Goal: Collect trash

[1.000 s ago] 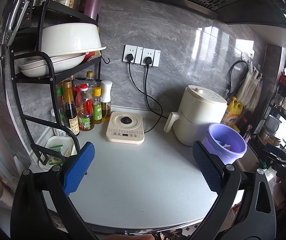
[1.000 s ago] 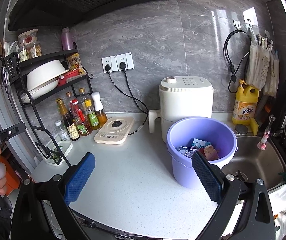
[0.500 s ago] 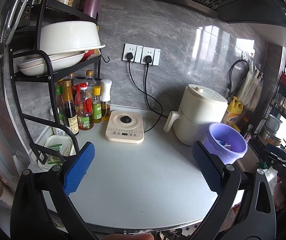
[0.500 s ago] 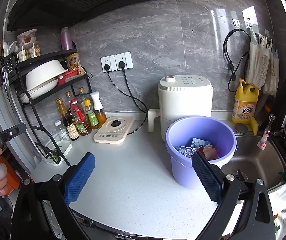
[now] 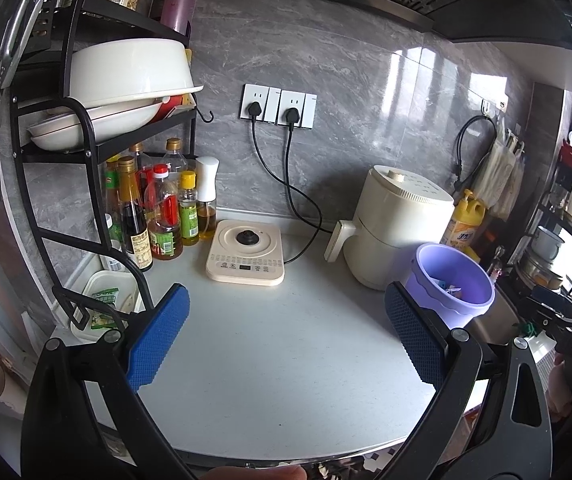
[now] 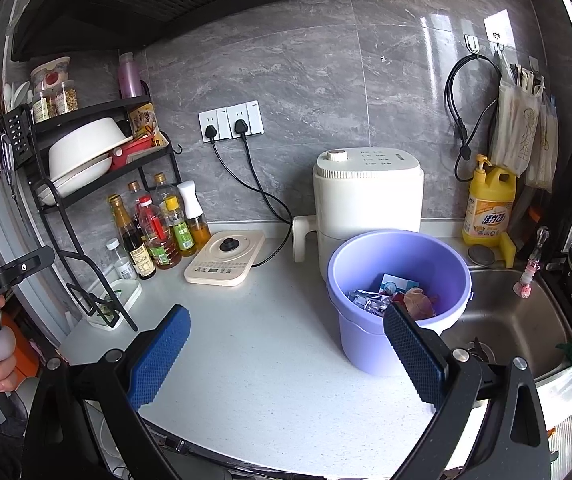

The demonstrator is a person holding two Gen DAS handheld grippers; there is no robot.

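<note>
A purple bucket (image 6: 400, 300) stands on the white counter (image 6: 269, 340) beside the sink, with crumpled wrappers and other trash (image 6: 390, 298) inside. It also shows at the right of the left wrist view (image 5: 452, 286). My left gripper (image 5: 286, 334) is open and empty, held above the counter's front edge. My right gripper (image 6: 286, 354) is open and empty, just in front and to the left of the bucket. I see no loose trash on the counter between the grippers.
A cream air fryer (image 6: 366, 196) stands behind the bucket. A cream induction plate (image 6: 225, 262), sauce bottles (image 6: 157, 228) and a black dish rack (image 6: 89, 184) stand at the left. A steel sink (image 6: 506, 320) and a yellow detergent bottle (image 6: 488, 204) are at the right.
Both views have drifted very slightly. Both grippers stay open and empty, and nothing on the counter has moved.
</note>
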